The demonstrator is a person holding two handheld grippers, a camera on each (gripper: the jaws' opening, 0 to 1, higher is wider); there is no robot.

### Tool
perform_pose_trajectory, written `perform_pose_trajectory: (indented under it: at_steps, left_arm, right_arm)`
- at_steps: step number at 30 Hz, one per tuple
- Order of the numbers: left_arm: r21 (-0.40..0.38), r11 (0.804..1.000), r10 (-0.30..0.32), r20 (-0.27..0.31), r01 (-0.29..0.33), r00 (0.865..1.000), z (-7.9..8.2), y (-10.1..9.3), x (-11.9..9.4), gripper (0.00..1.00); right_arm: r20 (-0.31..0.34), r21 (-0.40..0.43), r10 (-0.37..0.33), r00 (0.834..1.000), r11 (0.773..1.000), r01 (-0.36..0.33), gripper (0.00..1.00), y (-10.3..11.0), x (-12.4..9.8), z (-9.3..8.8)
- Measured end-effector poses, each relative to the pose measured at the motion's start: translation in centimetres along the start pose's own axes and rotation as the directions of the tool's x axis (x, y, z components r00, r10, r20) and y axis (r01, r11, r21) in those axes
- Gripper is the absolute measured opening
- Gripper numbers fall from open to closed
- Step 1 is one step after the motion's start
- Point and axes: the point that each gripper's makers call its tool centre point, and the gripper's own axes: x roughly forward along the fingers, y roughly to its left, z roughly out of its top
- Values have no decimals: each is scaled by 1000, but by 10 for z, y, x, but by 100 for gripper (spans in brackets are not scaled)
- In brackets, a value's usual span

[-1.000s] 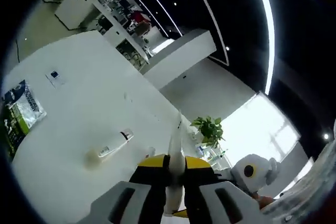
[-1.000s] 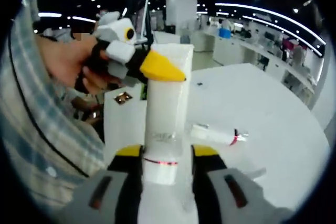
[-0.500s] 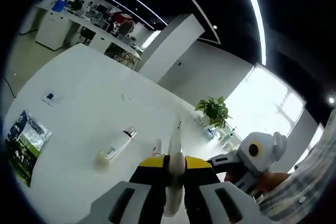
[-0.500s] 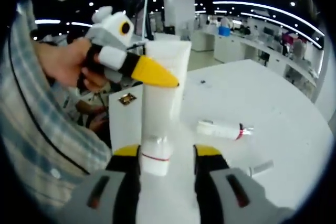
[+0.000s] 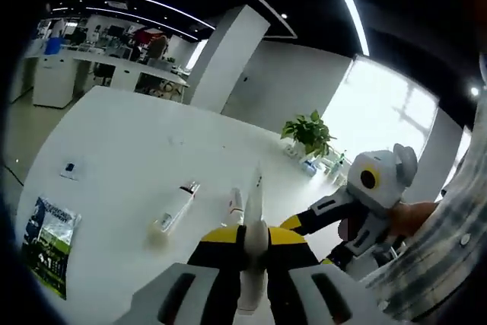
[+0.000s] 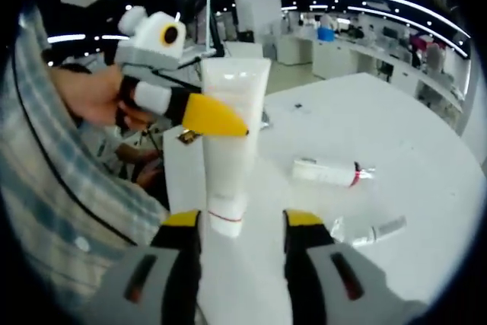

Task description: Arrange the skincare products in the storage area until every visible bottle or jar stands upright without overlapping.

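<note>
The worktop [image 6: 426,142] is carrying a tube [image 6: 228,150] standing cap-down at centre — the left gripper [image 6: 209,116] is pinching its top to steady it. The right gripper [image 6: 242,222] is gaping wide around its cap; two tubes are lying at 3 o'clock.

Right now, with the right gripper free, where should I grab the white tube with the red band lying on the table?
Take the white tube across the middle of its body, coming down from above. It lies flat on the table, its red-banded end pointing away from the right gripper, so only its long sides offer the open jaws a narrow width.
</note>
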Motion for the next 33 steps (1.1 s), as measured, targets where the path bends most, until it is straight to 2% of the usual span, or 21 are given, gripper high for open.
perform_pose_trajectory:
  at_steps: [6,9,17,21,28,33]
  left_arm:
    - [27,1000,-3,-30,4,1000,-11,2,2,9]
    - [107,994,-14,-55,20,998,-15,1,4,9]
    - [191,978,-71,-60,82,996,-20,-9,10,9]
    - [254,961,-88,-83,106,993,-26,-14,15,9]
    - [333,933,-95,-144,139,985,-41,-18,23,9]
    - [393,904,-118,-143,166,983,-42,-24,26,9]
  right_arm:
    - [2,6,-4,1000,1000,4,40,-1,-2,-2]
    - [10,-10,4,1000,1000,-4,36,0,-7,0]
    - [-4,-27,17,1000,999,-17,36,-1,-9,-3]
    - [9,-29,13,1000,1000,-13,36,-1,-13,1]
    - [-16,-113,6,1000,994,-7,34,-5,-22,0]
    - [-1,-130,10,1000,992,-10,34,-8,-28,6]
